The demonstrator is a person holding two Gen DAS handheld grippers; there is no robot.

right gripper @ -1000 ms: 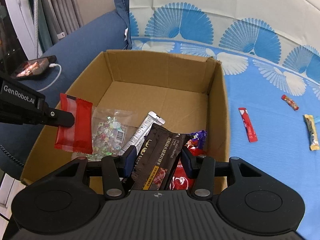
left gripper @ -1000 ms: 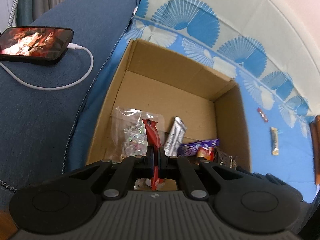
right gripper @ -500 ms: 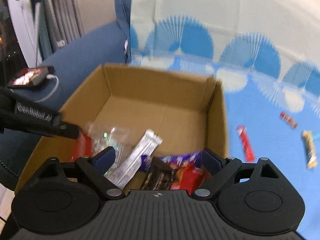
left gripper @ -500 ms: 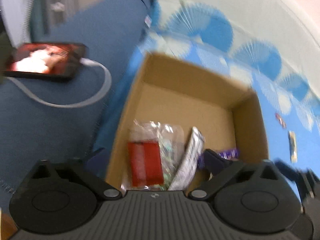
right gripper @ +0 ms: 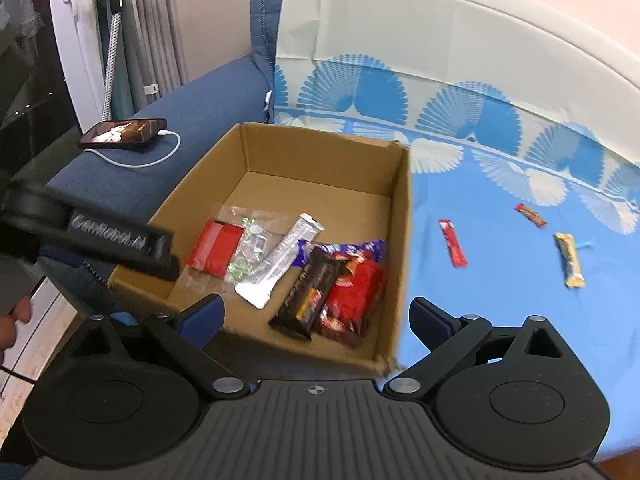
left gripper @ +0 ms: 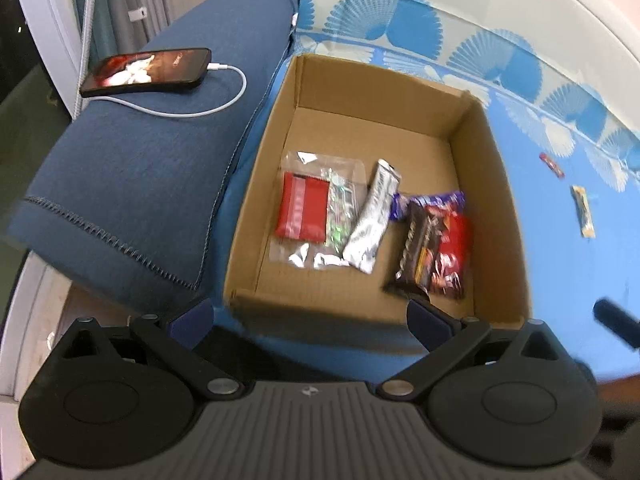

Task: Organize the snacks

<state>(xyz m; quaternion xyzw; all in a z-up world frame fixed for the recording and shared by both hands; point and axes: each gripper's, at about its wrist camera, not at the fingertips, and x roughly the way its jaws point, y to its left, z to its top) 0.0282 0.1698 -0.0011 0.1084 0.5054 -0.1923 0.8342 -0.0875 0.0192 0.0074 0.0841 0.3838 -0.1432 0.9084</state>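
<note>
An open cardboard box (left gripper: 472, 132) (right gripper: 400, 208) sits on the blue sheet. Inside lie a red packet (left gripper: 300, 210) (right gripper: 214, 248) on a clear candy bag (left gripper: 340, 200), a silver bar (left gripper: 370, 220) (right gripper: 280, 260), a purple wrapper (left gripper: 434, 202), a dark chocolate bar (left gripper: 416, 248) (right gripper: 310, 288) and a red snack bag (left gripper: 452, 248) (right gripper: 354, 296). My left gripper (left gripper: 312, 326) is open and empty, above the box's near edge. My right gripper (right gripper: 316, 318) is open and empty, at the box's near right corner. A red stick (right gripper: 452, 242), a small red candy (right gripper: 530, 215) and a yellow bar (right gripper: 570, 260) lie on the sheet.
A phone (left gripper: 148, 71) on a white charging cable (left gripper: 208, 110) rests on the blue sofa arm (left gripper: 132, 168) left of the box. The left gripper's body (right gripper: 100, 240) shows at the left of the right wrist view. The sofa back rises behind the box.
Both grippers opened and pulled back up from the box. The red packet dropped onto the candy bag, and the dark chocolate bar dropped onto the red snack bag.
</note>
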